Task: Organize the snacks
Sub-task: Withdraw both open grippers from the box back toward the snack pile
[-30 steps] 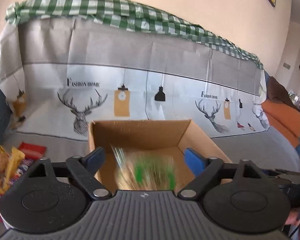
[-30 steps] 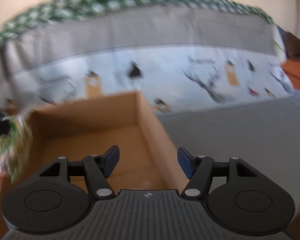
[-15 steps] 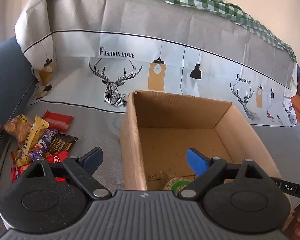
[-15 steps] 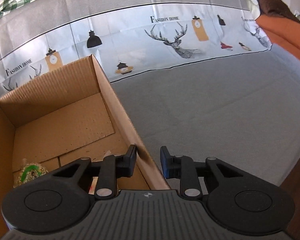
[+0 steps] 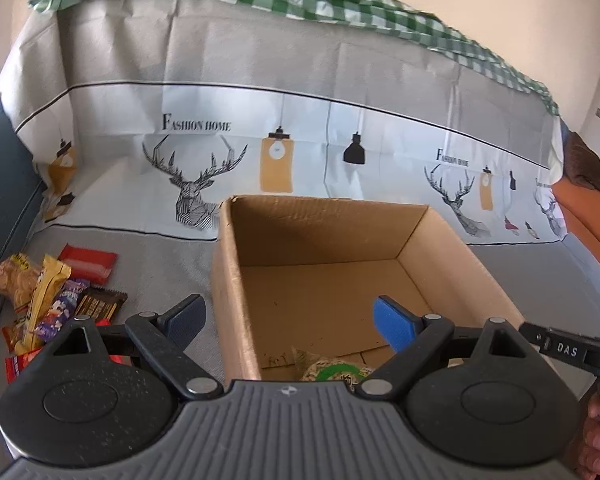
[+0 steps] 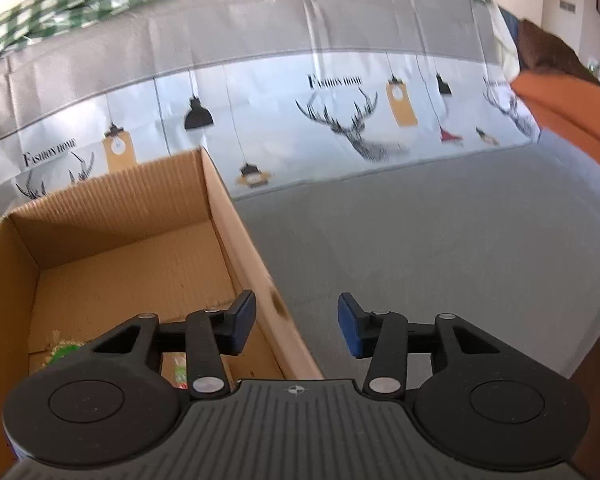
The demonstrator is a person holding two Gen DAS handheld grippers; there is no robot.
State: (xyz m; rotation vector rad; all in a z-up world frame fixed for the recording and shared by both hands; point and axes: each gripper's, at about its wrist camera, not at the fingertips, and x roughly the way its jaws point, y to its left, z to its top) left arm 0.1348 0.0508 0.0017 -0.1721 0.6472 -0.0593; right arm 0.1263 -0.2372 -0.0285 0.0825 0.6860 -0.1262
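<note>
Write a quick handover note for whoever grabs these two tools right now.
Left tool: open, empty, over the near left wall of the brown cardboard box.
Right tool: open, empty, straddling the box's right wall.
Done: a green-and-beige snack bag lies in the box's near end.
Left: the pile of wrapped snacks on the grey cloth, left of the box, not yet boxed.

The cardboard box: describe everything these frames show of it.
The open brown corrugated cardboard box sits upright on the grey printed cloth, top open with no flaps showing. Its walls are plain, the right rim slightly stained. Inside, near the front, lies a snack bag with a green ring; the floor behind it is bare. The open left gripper hovers over its left wall, the open right gripper over its right wall.
</note>
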